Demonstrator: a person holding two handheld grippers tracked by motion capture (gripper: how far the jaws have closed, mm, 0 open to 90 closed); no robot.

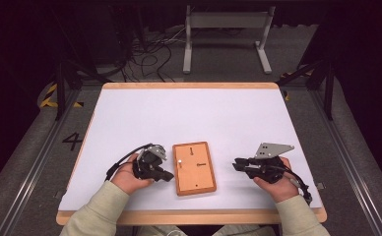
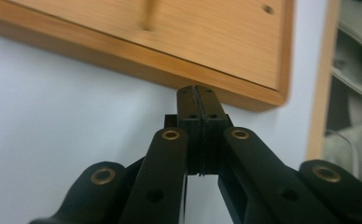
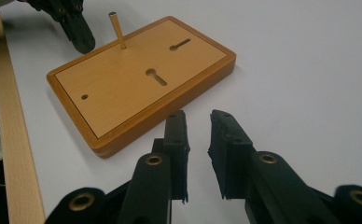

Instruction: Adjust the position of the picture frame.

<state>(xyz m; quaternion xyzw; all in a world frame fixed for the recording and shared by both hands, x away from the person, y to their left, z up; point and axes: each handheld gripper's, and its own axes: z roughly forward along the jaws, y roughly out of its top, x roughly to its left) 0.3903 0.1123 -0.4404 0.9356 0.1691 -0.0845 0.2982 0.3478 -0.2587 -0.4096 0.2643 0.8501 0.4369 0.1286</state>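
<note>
1. Both grippers are black and hard, with little gold rings at their joints. I see my left gripper [image 1: 167, 175] with its jaws pressed flat together, holding nothing, its tip right at the left edge of the wooden board [image 1: 194, 168].
2. My right gripper [image 3: 198, 135] has its jaws a little apart with nothing between them, near the board's right side but not touching it.
3. That board [image 3: 123, 88] is smooth, orange-brown wood, flat, with round corners. It lies near the front middle of the table [image 1: 144, 113], between my two grippers.
4. It has two keyhole-shaped slots [image 3: 156, 77], a small round hole [image 3: 84, 97], and a thin wooden peg [image 3: 118, 30] standing up, leaning a bit.
5. I see a "4" marked on the grey floor [image 1: 72, 141] on the left.
6. My table top is plain white with a light wood edge; black cables [image 1: 149, 59] lie on the floor behind.
</note>
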